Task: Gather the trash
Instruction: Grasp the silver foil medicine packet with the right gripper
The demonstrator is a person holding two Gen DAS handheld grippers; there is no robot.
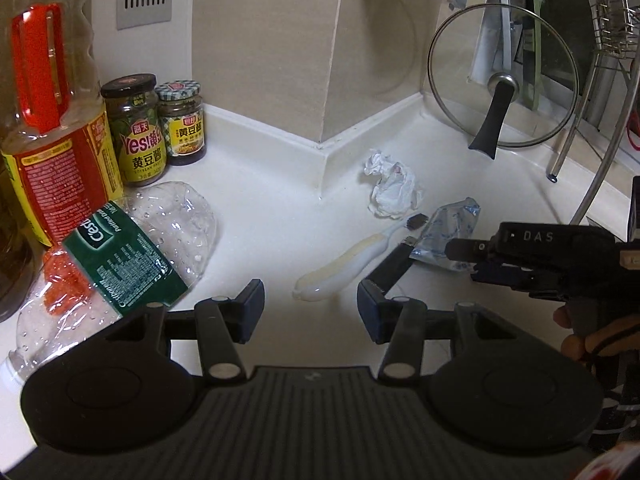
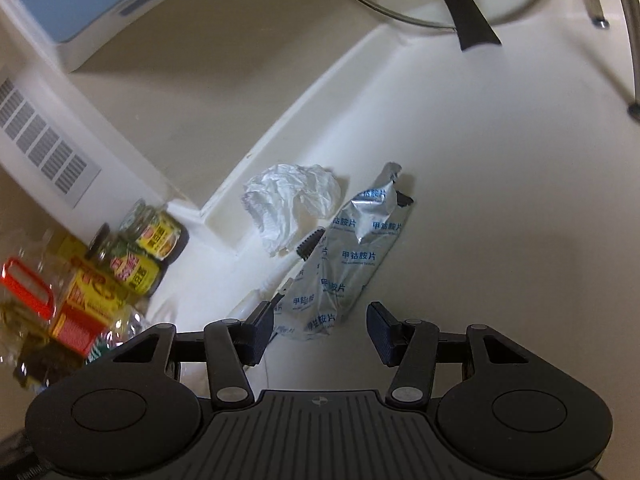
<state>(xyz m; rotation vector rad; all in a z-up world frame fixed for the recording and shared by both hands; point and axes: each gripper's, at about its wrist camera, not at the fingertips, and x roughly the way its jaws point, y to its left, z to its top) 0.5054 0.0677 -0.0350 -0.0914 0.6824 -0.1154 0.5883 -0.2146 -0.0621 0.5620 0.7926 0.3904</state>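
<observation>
Tabletop [image 1: 260,216]: white, glossy kitchen surface; all the trash lies on it near the wall corner.
Crushed clear plastic bottle with green label [image 1: 132,248]: lies on its side at the left, beside the sauce jars; untouched.
Silver foil pill sachet with blue print [image 2: 348,256]: flat, crumpled, directly ahead of the right hand-held gripper.
Crumpled white tissue [image 2: 292,204]: just behind the sachet, close to the wall base.
White toothbrush with dark bristles [image 1: 352,256]: lies diagonally, its head touching the sachet's edge.
Left hand-held gripper [image 1: 310,306]: jaws apart, nothing between them; hovers short of the toothbrush handle.
Right hand-held gripper [image 2: 320,330]: released, jaws apart, empty; the sachet's near end sits just beyond the pads.
Step in hand: judged as the approach; no item picked up yet.
Next move: likely lower the right jaws astride the sachet's near end and close; thin foil lying flat may slip, so the pads need a raised crease.
</observation>
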